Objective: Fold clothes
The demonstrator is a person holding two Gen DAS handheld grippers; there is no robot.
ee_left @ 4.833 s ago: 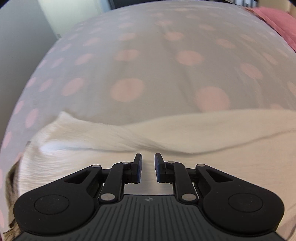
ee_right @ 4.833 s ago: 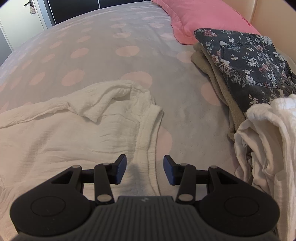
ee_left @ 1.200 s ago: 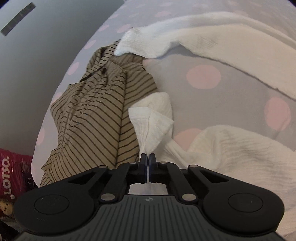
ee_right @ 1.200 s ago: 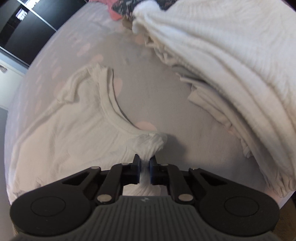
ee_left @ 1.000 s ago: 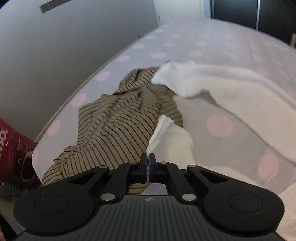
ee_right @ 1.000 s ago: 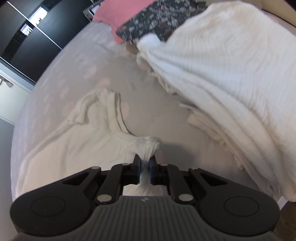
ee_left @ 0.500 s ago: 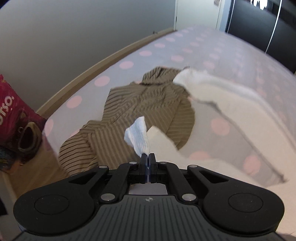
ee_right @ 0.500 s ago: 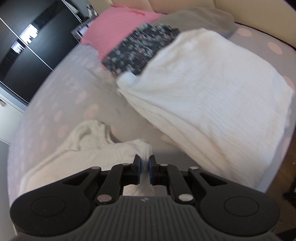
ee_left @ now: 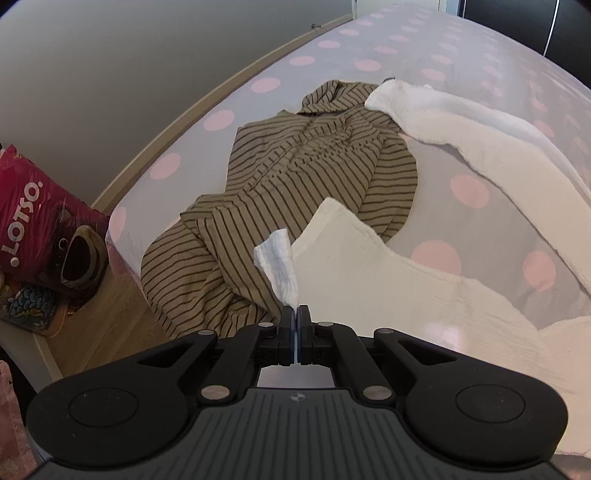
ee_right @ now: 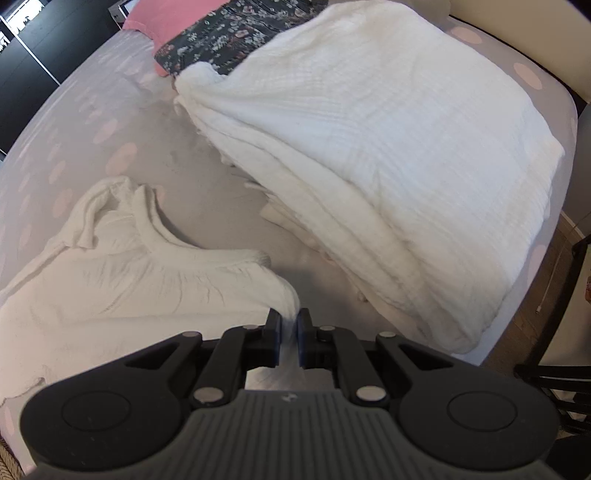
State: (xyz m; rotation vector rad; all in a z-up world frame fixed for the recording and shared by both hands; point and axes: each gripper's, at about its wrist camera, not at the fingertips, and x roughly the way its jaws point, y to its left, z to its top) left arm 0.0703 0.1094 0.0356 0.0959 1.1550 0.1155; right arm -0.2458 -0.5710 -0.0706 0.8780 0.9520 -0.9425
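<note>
Looking from the left wrist:
Left tongs (ee_left: 296, 318): pressed together on a thin corner of the white shirt (ee_left: 369, 269); a small flap sticks up just past the tips.
White shirt: spreads from the tongs to the right, over the bed (ee_left: 491, 59) with pink dots.
Striped shirt (ee_left: 295, 177): lies crumpled beyond the tongs, partly under the white shirt.
Red bag (ee_left: 33, 218): sits on the floor, left of the bed.

Looking from the right wrist:
Right tongs (ee_right: 285, 334): clamped on a bunched bit of the white shirt (ee_right: 140, 280).
White shirt: stretches away from the tongs to the left, flat on the bed (ee_right: 207, 184).
White pile (ee_right: 369, 147): folded clothes, right of the tongs.
Flowery cloth (ee_right: 236, 29): behind the white pile.
Pink pillow (ee_right: 166, 14): far back.
</note>
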